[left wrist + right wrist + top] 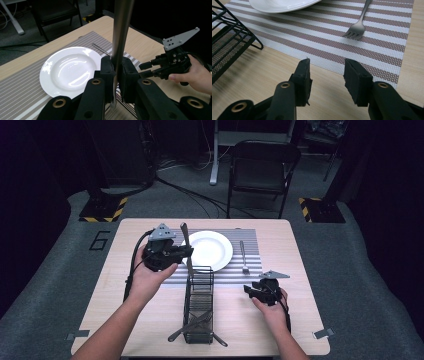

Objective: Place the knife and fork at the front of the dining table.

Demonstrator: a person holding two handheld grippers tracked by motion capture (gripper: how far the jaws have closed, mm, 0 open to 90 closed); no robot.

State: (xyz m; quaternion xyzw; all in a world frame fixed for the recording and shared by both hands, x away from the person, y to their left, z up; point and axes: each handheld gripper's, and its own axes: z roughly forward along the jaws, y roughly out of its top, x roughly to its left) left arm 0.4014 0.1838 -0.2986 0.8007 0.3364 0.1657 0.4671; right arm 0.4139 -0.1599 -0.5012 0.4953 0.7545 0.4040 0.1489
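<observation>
My left gripper (187,251) (116,75) hangs over the left edge of the white plate (220,240) (67,70) and is shut on a metal knife (185,235) (121,30), which it holds upright, clear of the table. A fork (243,256) (358,23) lies on the striped placemat (250,275) to the right of the plate. My right gripper (250,290) (327,75) rests low over the wooden table just in front of the placemat's near edge, open, with nothing between its jaws.
A black wire cutlery caddy (200,305) (229,42) stands in the middle of the table in front of the plate, with a few utensils lying in its near end. A folding chair (262,167) stands beyond the table's far edge.
</observation>
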